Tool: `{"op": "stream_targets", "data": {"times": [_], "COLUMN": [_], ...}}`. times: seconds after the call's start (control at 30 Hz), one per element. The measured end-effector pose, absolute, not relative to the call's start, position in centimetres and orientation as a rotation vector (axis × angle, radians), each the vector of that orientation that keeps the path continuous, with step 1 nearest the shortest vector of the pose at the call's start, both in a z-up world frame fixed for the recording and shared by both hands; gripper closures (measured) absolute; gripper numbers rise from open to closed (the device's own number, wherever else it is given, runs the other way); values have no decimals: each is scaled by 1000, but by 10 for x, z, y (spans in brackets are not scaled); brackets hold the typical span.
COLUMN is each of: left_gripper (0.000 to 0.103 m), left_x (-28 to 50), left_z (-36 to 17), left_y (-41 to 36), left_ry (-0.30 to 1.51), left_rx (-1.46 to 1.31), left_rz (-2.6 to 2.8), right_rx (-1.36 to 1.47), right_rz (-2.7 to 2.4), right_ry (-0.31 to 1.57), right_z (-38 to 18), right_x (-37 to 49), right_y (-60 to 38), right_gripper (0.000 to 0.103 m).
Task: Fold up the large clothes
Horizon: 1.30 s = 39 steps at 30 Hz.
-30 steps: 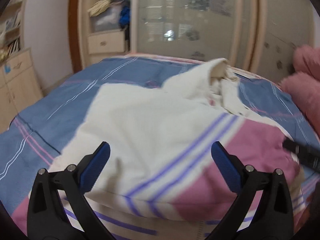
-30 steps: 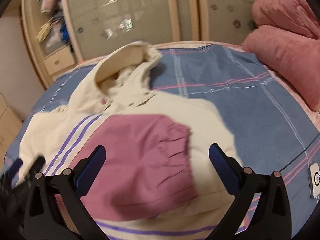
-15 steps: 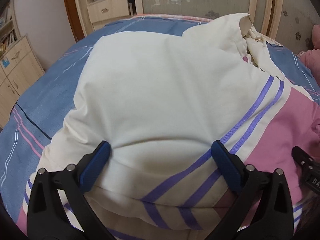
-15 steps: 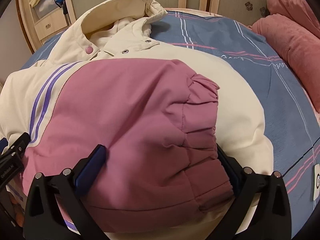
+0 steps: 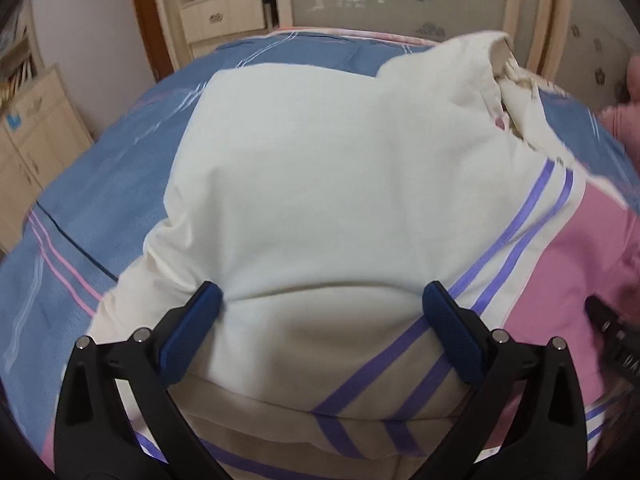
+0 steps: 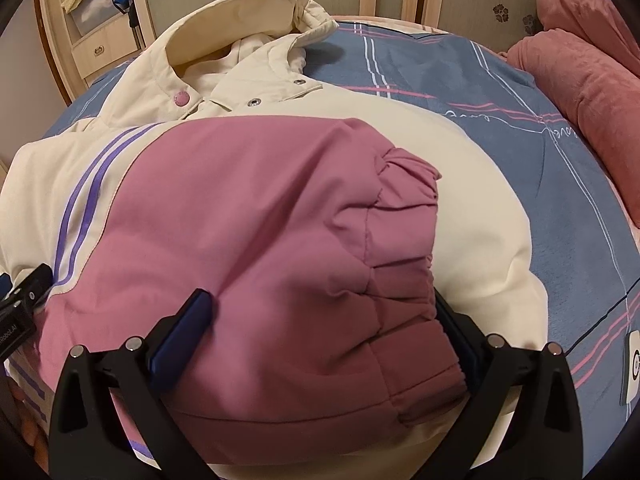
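Left wrist view, nearest first: the left tongs (image 5: 322, 334) stand wide, both blue pads pressed against the cream body of the jacket (image 5: 340, 200) near its lower edge, gripping nothing. Beyond them the cream panel runs up to the collar (image 5: 496, 60), with purple stripes slanting toward the pink sleeve (image 5: 592, 264) on the right. The jacket lies on the bed (image 5: 120, 176), its blue plaid cover showing around it, with cabinets behind.

Right wrist view: the right tongs (image 6: 322, 328) are also spread wide, straddling the pink sleeve (image 6: 260, 220), which is folded across the chest with its gathered cuff (image 6: 404, 240) by the right pad. Further off sit the snaps and collar (image 6: 240, 28), then pink pillows (image 6: 592, 76).

As a judgement, the padded fabric is springy and slick: if either pair closes on the top layer only, the sleeve could slide off the body during the next fold, or the bulk could puff back open.
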<state>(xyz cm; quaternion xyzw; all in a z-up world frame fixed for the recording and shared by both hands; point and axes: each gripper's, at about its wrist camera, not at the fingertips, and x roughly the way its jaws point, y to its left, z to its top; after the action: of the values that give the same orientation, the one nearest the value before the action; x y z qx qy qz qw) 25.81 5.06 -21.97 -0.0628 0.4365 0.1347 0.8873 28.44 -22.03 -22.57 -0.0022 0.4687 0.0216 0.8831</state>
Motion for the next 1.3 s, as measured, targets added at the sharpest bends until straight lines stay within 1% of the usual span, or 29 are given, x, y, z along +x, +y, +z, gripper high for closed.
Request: {"op": "stream_targets", "data": {"times": [0.1,0.13,0.2,0.27,0.33,0.43,0.47,0.5,0.57,0.6,0.67,0.77,0.87,0.9,0.97,1.0,1.07,1.2,1.3], "left_gripper": [2,2,2,2,2,2,2,2,2,2,2,2,2,2,2,2,2,2,2], "left_x": [251,245,236,237,247,266,273,282,298,300,304,302,284,284,294,303,312,308,290], "left_z": [-206,-195,-175,-162,-157,-166,-174,-186,-212,-219,-224,-210,-181,-178,-188,-200,-220,-221,-205], "left_y": [54,52,47,41,33,27,26,27,27,25,21,23,16,14,13,15,12,8,9], "left_ry": [869,824,736,699,710,754,785,837,934,947,949,946,793,777,839,896,942,921,883], "left_rx": [-168,-175,-167,-142,-117,-118,-135,-158,-150,-128,-89,-104,-86,-74,-72,-68,-30,-6,-41], "left_rz": [265,242,220,221,206,180,161,146,180,193,199,183,122,125,131,150,173,185,194], "right_rx": [25,54,103,103,104,82,66,45,10,11,18,42,99,99,111,117,107,81,124], "right_rz": [48,53,61,24,-17,-58,-60,-60,-66,-66,-60,-64,-89,-110,-136,-133,-105,-109,-114], "right_ry": [973,951,855,799,803,918,982,998,991,990,992,960,810,789,823,884,959,947,941], "right_z": [-216,-208,-181,-167,-169,-196,-212,-221,-224,-223,-224,-214,-186,-184,-191,-205,-227,-224,-214], "right_x": [281,278,265,258,261,279,287,291,291,291,291,288,273,271,278,286,301,300,291], "right_y": [-224,-227,-236,-243,-252,-259,-258,-256,-251,-251,-253,-255,-264,-268,-275,-279,-280,-277,-279], "right_gripper": [1,1,1,1,1,1,1,1,1,1,1,1,1,1,1,1,1,1,1]}}
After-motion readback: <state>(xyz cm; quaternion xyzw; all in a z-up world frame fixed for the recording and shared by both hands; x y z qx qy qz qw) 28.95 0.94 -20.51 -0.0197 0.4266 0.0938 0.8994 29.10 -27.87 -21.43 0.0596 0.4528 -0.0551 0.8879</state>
